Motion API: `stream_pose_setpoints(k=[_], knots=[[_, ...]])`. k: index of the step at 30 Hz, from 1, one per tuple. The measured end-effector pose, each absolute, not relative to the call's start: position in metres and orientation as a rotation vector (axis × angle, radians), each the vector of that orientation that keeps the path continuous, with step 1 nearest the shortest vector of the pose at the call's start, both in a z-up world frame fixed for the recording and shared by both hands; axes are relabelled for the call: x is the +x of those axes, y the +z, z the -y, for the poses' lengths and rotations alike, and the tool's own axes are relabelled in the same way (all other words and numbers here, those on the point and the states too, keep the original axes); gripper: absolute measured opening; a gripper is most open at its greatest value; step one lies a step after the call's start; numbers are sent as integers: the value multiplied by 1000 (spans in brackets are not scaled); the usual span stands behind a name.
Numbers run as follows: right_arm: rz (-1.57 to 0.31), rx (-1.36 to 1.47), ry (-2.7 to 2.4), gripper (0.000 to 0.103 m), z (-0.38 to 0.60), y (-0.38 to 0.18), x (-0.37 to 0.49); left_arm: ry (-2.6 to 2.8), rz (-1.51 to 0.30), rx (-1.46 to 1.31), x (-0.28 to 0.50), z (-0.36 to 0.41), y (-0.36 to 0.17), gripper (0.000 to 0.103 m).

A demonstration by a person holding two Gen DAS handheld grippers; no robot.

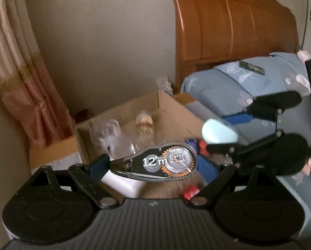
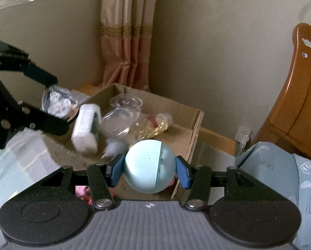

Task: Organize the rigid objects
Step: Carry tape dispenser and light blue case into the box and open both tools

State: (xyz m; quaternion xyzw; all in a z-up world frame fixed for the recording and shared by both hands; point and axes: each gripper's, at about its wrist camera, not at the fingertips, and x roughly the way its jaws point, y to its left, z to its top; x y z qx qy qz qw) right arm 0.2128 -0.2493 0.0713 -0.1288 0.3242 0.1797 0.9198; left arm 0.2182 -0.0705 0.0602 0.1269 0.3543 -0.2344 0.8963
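Observation:
My left gripper (image 1: 153,164) is shut on a clear-and-black correction tape dispenser (image 1: 155,162) marked "12 m", held over the near edge of an open cardboard box (image 1: 172,104). My right gripper (image 2: 149,169) is shut on a pale blue ball-shaped object (image 2: 149,166), held above the box's near right corner (image 2: 197,123). In the left wrist view the right gripper (image 1: 222,134) and its blue object (image 1: 218,134) hang to the right of the box. In the right wrist view the left gripper (image 2: 57,106) shows at the left with the dispenser (image 2: 59,104) in it.
The box holds clear plastic containers (image 2: 124,112), a gold-patterned bottle (image 2: 157,125), a white bottle (image 2: 86,125) and small red and blue items (image 1: 197,143). A bed with blue bedding (image 1: 249,83) and a wooden headboard (image 1: 228,25) stands right. A pink curtain (image 2: 126,41) hangs behind.

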Motion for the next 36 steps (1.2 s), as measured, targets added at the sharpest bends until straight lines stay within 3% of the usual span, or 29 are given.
stream_pose_setpoints(k=[14,17,18,36], knots=[[-719,-221,372,59,256,38,277,-468,-780,285,297,110,35,89],[-690,-207,378,92,259,35,281,-476,-789,280,309,118,28,89],[-676,-199,380,96,261,35,280,-478,-791,279,313,121,27,89],[-666,-174,405,99,274,37,251,-517,-832,248,322,141,21,93]])
